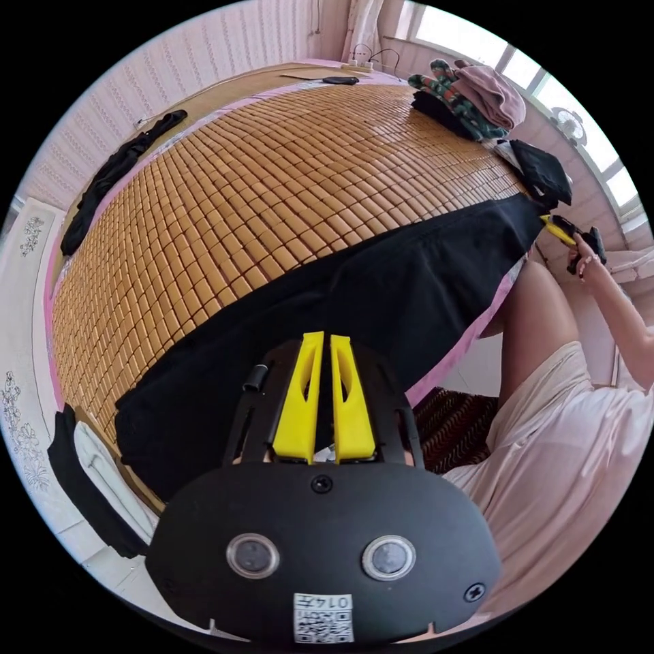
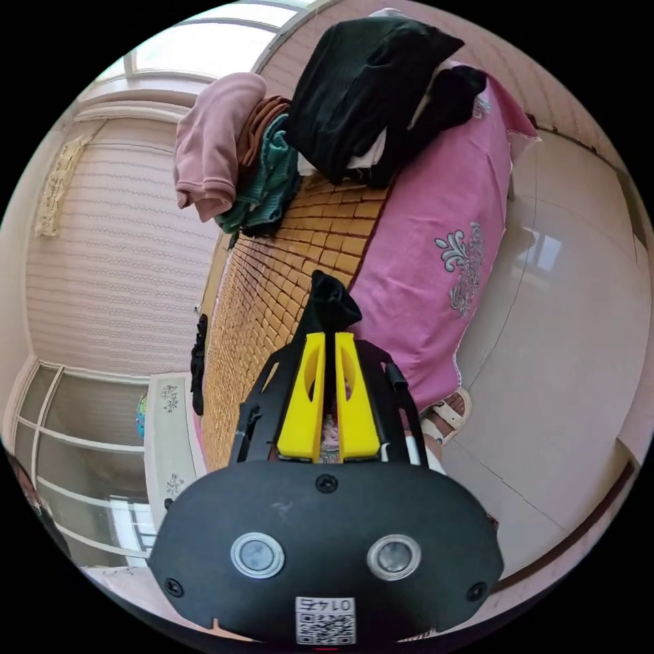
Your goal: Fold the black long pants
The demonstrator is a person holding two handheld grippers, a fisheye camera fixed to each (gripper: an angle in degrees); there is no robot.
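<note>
Both clenched on black pants (image 1: pixel 381 286) stretched along bamboo mat (image 1: pixel 259 184) edge: left gripper (image 1: pixel 325 340), right gripper (image 2: pixel 327 337).

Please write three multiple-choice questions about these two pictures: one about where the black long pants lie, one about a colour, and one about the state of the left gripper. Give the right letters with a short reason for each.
1. Where do the black long pants lie?
A. on the floor
B. stretched along the edge of the bamboo mat
C. on the clothes pile

2. What colour is the bed cover under the mat?
A. pink
B. blue
C. white

3. What state is the left gripper in?
A. wide open
B. closed on the pants
C. closed on a pillow

Answers:
1 B, the black cloth spans the mat's near edge.
2 A, pink cloth hangs down the bed side.
3 B, its yellow fingers stand close together with black cloth between them.
</note>
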